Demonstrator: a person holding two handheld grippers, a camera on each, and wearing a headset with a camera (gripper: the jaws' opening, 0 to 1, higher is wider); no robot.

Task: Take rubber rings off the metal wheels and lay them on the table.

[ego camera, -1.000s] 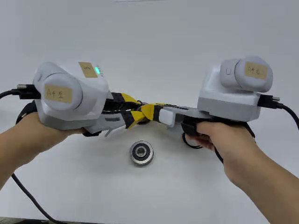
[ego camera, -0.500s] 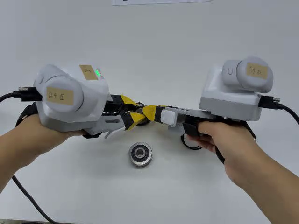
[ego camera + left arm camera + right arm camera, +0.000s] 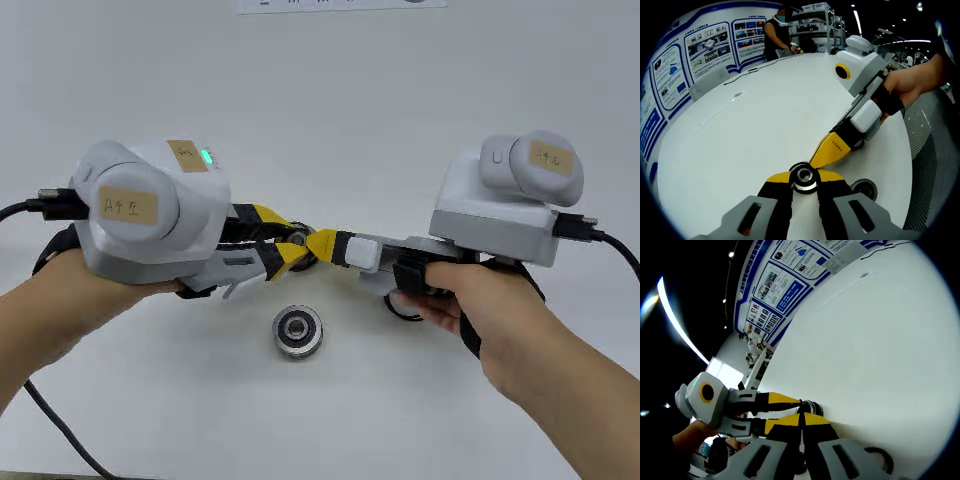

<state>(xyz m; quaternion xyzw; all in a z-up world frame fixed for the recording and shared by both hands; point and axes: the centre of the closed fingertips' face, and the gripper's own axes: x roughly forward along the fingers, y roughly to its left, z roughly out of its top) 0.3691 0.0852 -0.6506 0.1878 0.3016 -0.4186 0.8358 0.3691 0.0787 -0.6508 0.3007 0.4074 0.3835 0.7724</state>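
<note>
The left gripper (image 3: 296, 251), at centre left of the head view, has its yellow-tipped jaws clamped on a small round metal wheel with a black rubber ring (image 3: 804, 177), held above the white table (image 3: 400, 100). The right gripper (image 3: 319, 243) enters from the right, jaws pressed together, tip touching that wheel's rim. A second metal wheel (image 3: 298, 331) lies below centre. A loose black rubber ring (image 3: 396, 309) lies beneath the right hand.
</note>
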